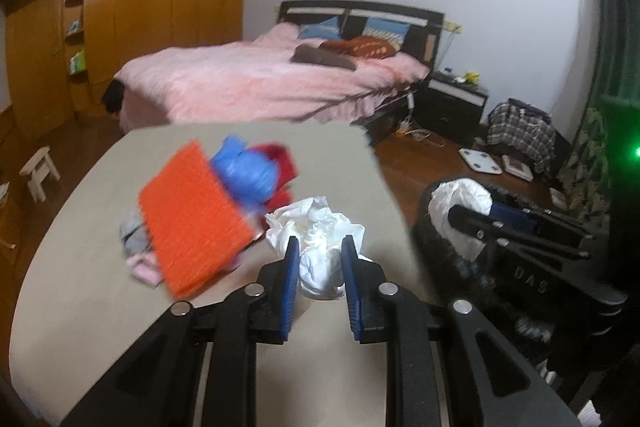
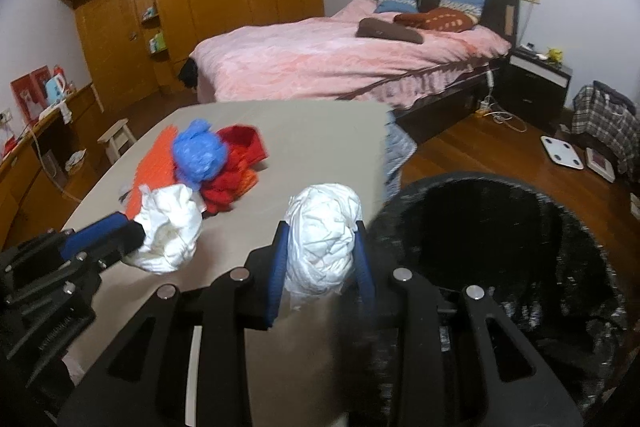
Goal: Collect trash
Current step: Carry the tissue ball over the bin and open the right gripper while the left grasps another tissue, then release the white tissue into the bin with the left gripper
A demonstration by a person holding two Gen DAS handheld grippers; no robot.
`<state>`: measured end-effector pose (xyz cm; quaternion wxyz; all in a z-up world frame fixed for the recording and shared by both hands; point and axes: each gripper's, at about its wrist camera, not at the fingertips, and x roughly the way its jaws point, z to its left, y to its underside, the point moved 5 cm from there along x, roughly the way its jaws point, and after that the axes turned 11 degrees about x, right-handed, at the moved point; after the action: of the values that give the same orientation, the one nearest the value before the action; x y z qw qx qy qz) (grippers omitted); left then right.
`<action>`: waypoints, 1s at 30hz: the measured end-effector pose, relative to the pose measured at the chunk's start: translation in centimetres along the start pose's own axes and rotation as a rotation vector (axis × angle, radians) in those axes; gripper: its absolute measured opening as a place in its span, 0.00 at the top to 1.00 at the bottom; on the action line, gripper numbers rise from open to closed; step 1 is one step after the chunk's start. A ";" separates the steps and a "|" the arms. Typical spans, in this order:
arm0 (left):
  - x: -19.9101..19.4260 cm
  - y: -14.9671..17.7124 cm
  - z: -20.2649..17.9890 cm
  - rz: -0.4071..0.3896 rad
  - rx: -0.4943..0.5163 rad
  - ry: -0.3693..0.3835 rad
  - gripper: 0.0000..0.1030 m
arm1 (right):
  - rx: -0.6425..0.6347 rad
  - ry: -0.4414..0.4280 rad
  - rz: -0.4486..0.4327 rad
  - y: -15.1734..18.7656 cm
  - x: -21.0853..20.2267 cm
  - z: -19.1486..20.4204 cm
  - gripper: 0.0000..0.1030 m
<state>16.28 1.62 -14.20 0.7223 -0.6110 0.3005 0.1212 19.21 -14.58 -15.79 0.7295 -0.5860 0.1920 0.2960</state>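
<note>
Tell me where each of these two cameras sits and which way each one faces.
Left wrist: sits on the left gripper, looking along its fingers across the table toward the bed; it grips a white crumpled wad; the right gripper shows at right.
Right wrist: sits on the right gripper, gripping its own white wad beside the black bin; the left gripper shows at left.
Shared: table, bed, blue bag, orange mat, bin.

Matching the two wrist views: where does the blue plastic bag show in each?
Left wrist: blue plastic bag upper centre-left, behind the orange mat.
Right wrist: bag left of centre, atop the red cloth.
Shared landmark: pink bed behind the table.
</note>
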 end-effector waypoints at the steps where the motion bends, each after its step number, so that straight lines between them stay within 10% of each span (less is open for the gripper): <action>1: 0.0 -0.8 -0.8 -0.016 0.007 0.017 0.79 | 0.006 0.010 -0.011 -0.3 -0.4 -0.6 0.70; 18: 4.4 -6.2 -13.2 -0.071 0.117 0.261 0.78 | 0.141 0.253 -0.094 -1.0 -4.6 -14.1 0.66; 26: 5.2 -5.9 -11.9 -0.065 0.112 0.221 0.46 | 0.167 0.300 -0.136 -0.6 -5.4 -15.7 0.16; 30: 4.3 -5.5 -9.0 -0.066 0.094 0.137 0.35 | 0.155 0.281 -0.148 -0.7 -5.1 -14.5 0.08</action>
<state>20.10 -9.06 -12.89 0.7315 -0.5928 0.3343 0.0411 16.80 -29.76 -15.47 0.7584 -0.5760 0.2706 0.1409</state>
